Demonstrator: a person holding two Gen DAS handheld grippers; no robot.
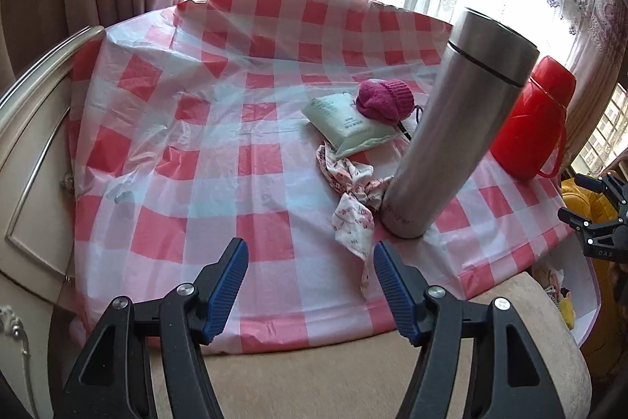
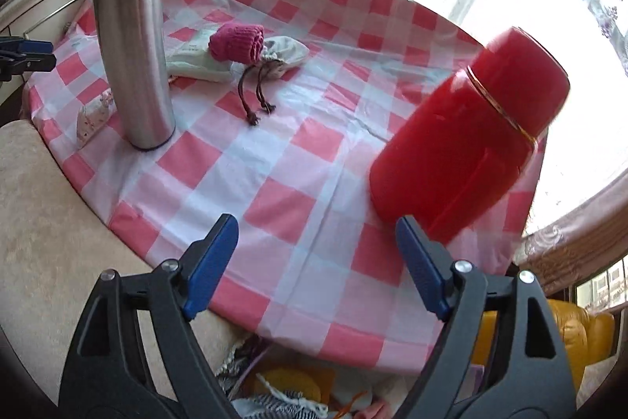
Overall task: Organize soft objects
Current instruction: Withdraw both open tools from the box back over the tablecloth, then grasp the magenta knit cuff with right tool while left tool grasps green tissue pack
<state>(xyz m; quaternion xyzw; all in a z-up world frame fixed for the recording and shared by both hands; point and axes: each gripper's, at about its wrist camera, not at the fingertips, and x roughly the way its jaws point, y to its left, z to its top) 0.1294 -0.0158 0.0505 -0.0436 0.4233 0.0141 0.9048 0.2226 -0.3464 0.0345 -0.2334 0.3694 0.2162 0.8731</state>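
soft things sit bunched near the middle of the bench (image 1: 219, 128), which is covered in a red-and-white check sheet: a pink knitted piece (image 1: 386, 99) rests on a pale green soft pack (image 1: 347, 123), a floral cloth (image 1: 355, 207) trails from under the pack down toward the near edge, and from the right wrist view a pale drawstring pouch (image 2: 284, 53) lies just behind the knit with its cords (image 2: 255, 97) loose on the sheet.

left tongs (image 1: 310, 285) stand wide with nothing between the blue pads, hovering over the near edge just beside the tail of the floral cloth. right tongs (image 2: 316, 262) also stand wide and hold nothing, close to the red flask (image 2: 467, 140).

the main risk is the steel flask (image 1: 459, 128). it stands upright, touching or pinning the floral cloth at its base, so pulling the cloth from the free end could drag the base and topple it onto the pile. its tall, narrow shape makes that likely. the red flask is near the right tongs' outer finger, and a sideways sweep could knock it toward the bench edge. the slick sheet may slide or wrinkle under a pinch, so the tongs could catch plastic instead of cloth. loose cords could snag a pad if the pouch is lifted.
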